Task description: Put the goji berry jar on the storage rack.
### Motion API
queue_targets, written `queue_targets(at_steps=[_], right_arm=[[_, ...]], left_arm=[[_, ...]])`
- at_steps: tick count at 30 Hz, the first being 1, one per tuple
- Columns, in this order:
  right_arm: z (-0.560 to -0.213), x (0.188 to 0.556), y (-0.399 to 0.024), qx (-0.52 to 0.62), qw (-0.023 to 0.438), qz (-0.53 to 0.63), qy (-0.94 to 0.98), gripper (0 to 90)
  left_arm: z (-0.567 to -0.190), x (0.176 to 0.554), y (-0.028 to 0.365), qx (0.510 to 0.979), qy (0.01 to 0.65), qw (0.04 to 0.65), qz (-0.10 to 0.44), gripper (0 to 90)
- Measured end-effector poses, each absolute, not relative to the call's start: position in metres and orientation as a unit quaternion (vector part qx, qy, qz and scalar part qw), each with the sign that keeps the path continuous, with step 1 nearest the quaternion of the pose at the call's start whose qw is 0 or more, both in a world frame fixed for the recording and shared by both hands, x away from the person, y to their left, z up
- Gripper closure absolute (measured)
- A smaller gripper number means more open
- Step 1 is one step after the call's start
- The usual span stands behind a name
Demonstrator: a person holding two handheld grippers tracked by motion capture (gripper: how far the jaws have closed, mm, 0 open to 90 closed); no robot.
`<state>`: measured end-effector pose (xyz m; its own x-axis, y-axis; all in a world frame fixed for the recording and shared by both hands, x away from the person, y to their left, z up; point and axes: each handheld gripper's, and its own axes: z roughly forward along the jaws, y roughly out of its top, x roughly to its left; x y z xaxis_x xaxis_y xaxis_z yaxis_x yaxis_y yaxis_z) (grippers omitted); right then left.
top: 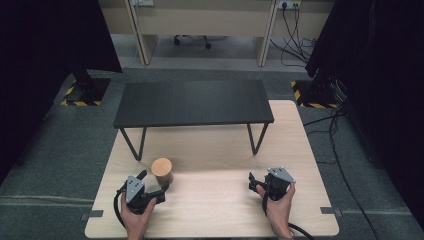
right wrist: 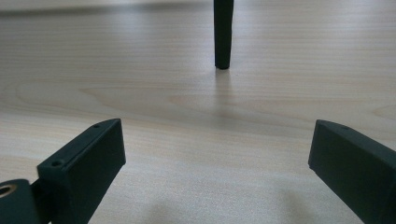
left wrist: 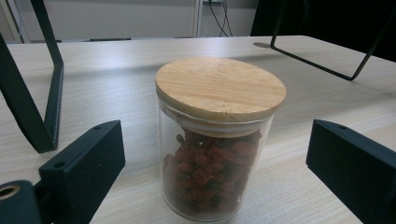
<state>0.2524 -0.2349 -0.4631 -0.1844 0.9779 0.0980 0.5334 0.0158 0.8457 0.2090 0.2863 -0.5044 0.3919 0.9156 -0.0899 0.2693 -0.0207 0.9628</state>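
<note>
Left gripper view: left gripper [left wrist: 212,179], jaws spread, straddles a jar [left wrist: 215,140], probably about to close; right gripper [right wrist: 215,182] gapes beside it.

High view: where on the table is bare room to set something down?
Bare wood lies between the jar and the right gripper, and under the black shelf between its legs. The shelf top is bare too. It is crowded at the near left, where the left gripper flanks the jar.
</note>
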Motion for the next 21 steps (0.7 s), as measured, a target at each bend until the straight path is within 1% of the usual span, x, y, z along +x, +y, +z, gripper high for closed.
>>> queue_targets(at_steps=[16, 21], right_arm=[[-0.4627, 0.253, -0.2344, 0.58, 0.277, 0.399, 0.654, 3.5], [-0.4625, 0.2538, -0.2361, 0.582, 0.272, 0.401, 0.652, 3.1]], left_arm=[[-0.5041, 0.2092, 0.2864, 0.648, 0.456, 0.528, 0.305, 3.6], [-0.5039, 0.2113, 0.2873, 0.656, 0.445, 0.531, 0.3, 3.0]])
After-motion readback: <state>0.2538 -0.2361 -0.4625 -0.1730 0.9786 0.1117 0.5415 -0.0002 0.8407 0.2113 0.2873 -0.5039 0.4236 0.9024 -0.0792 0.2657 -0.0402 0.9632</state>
